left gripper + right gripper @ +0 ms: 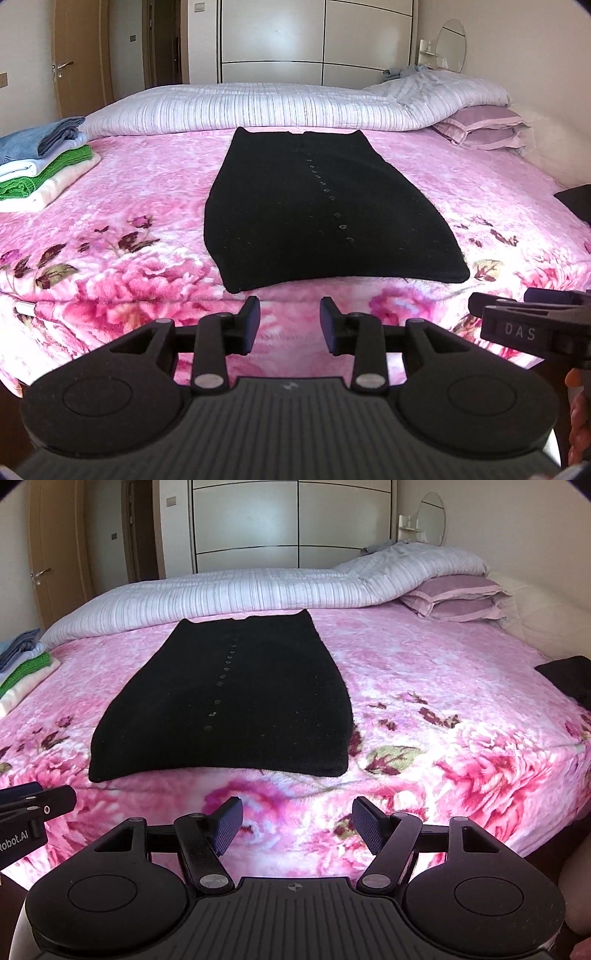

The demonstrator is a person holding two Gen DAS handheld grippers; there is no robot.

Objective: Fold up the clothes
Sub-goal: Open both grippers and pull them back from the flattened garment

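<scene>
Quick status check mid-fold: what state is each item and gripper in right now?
black garment: flat on the bed, sides folded in, untouched
left gripper: open, empty
right gripper: open wide, empty
clothes stack: folded, piled at the left
dark item: lying at the right edge, not folded

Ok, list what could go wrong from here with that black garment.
1. The black garment has its near hem close to the bed's front edge; a careless pull toward the person might drag it off.
2. It is thick knit, so with the left gripper and right gripper both empty, a grab may catch only the top layer.
3. A lopsided lift could undo the fold.
</scene>
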